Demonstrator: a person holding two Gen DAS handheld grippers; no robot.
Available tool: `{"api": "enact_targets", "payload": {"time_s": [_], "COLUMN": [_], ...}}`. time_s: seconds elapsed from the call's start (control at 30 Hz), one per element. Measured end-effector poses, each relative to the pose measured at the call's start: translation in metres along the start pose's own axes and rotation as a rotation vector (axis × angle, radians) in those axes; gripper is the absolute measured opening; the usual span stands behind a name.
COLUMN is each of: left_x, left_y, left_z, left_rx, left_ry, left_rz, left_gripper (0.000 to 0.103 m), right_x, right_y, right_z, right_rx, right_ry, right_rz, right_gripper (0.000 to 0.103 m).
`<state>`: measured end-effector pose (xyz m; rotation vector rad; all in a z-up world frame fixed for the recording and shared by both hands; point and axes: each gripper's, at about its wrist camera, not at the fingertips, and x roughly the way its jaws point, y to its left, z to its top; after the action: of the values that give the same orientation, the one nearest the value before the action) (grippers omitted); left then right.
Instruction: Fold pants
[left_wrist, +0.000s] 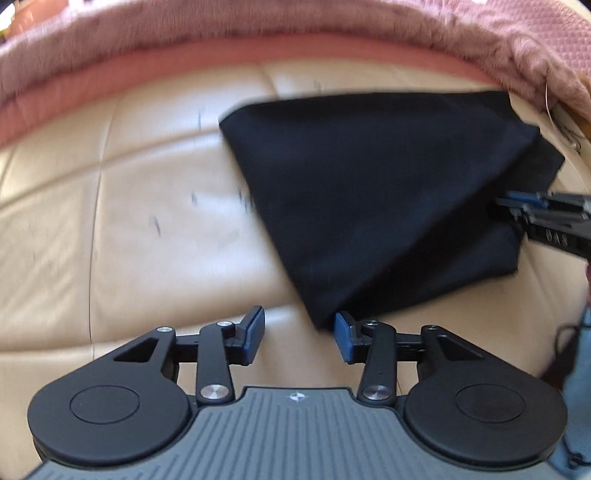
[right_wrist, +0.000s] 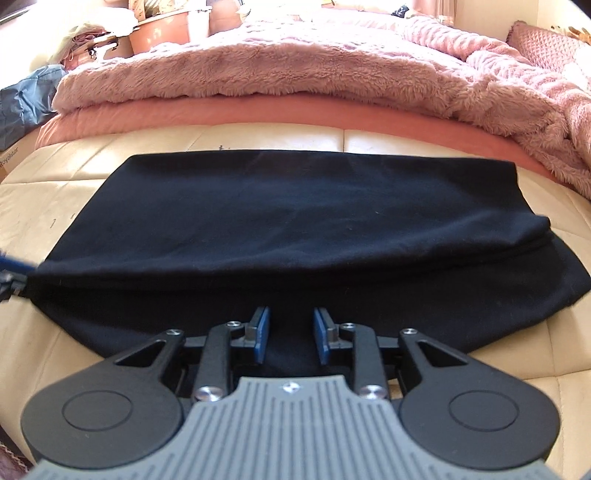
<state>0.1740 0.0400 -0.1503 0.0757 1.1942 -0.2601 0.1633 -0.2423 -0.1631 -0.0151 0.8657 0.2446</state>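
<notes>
- Two grippers work low over the black pants (right_wrist: 280, 225), which lie folded flat on a cream leather surface (left_wrist: 110, 221) beside a pink blanket (right_wrist: 295, 70).
- Left gripper (left_wrist: 300, 334): jaws apart, level, at the pants' near corner.
- Right gripper (right_wrist: 291, 334): jaws apart, hovering over the pants' near edge.

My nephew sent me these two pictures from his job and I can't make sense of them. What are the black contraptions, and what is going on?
Each picture comes from a camera on a hand-held grabbing tool, looking along its two blue-padded fingers. One shows the left tongs, the other the right tongs. Both are open and hold nothing. Black pants, already folded over, lie on a cream leather surface, with a fluffy pink blanket behind. The left tongs sit at a corner of the pants; the right tongs hover over their near edge.
</notes>
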Motion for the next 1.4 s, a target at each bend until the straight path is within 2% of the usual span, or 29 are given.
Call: {"api": "enact_targets", "payload": {"time_s": [0.07, 0.1, 0.13, 0.2, 0.27, 0.33, 0.4, 0.5, 0.57, 0.7, 0.8, 0.93, 1.07, 1.13, 1.27, 1.4], "left_x": [-0.006, -0.01, -0.017, -0.031, -0.042, -0.046, -0.039, -0.022, -0.011, -0.005, -0.002, 0.001, -0.003, -0.011, -0.029, -0.021], "left_y": [-0.003, -0.004, -0.003, 0.006, 0.013, 0.015, 0.011, -0.002, -0.008, -0.015, -0.018, -0.015, -0.006, 0.002, 0.025, 0.058], "left_z": [-0.002, -0.005, -0.005, -0.002, 0.003, 0.01, 0.014, 0.02, 0.021, 0.011, 0.005, 0.001, 0.002, 0.003, 0.003, 0.001], "left_rx": [0.026, 0.033, 0.023, -0.053, -0.153, -0.213, -0.218, -0.186, -0.172, -0.154, -0.139, -0.12, -0.136, -0.175, -0.307, -0.497], "left_ry": [0.039, 0.04, 0.023, -0.028, -0.105, -0.178, -0.204, -0.191, -0.175, -0.15, -0.135, -0.126, -0.104, -0.129, -0.248, -0.275], "left_rz": [0.048, 0.061, 0.044, -0.047, -0.097, -0.103, -0.088, -0.095, -0.082, -0.042, -0.025, -0.04, -0.086, -0.118, -0.138, -0.193], "left_gripper": [0.049, 0.045, 0.044, 0.043, 0.042, 0.039, 0.031, 0.018, 0.016, 0.014, 0.014, 0.014, 0.014, 0.018, 0.048, 0.053], "right_x": [0.001, 0.002, 0.001, -0.004, -0.008, -0.019, -0.027, -0.027, -0.022, -0.006, 0.01, 0.025, 0.023, 0.026, 0.027, 0.019], "right_y": [0.0, 0.0, 0.0, -0.002, -0.013, -0.023, -0.036, -0.061, -0.078, -0.093, -0.098, -0.108, -0.109, -0.113, -0.109, -0.109], "right_z": [0.003, 0.004, 0.004, 0.005, 0.011, 0.015, 0.02, 0.03, 0.038, 0.052, 0.053, 0.038, 0.023, 0.026, 0.031, 0.038], "right_rx": [-0.004, -0.007, -0.009, 0.002, 0.037, 0.059, 0.052, 0.055, 0.067, 0.039, 0.018, 0.044, 0.025, 0.058, 0.046, 0.058], "right_ry": [0.007, 0.009, 0.009, 0.002, -0.017, -0.061, -0.094, -0.103, -0.116, -0.122, -0.093, -0.04, -0.057, -0.046, -0.02, -0.027], "right_rz": [0.0, -0.001, 0.0, 0.012, 0.023, 0.02, -0.014, -0.062, -0.07, -0.088, -0.115, -0.123, -0.113, -0.103, -0.115, -0.117], "right_gripper": [0.022, 0.022, 0.022, 0.022, 0.022, 0.022, 0.02, 0.012, 0.012, 0.013, 0.013, 0.012, 0.012, 0.012, 0.013, 0.014]}}
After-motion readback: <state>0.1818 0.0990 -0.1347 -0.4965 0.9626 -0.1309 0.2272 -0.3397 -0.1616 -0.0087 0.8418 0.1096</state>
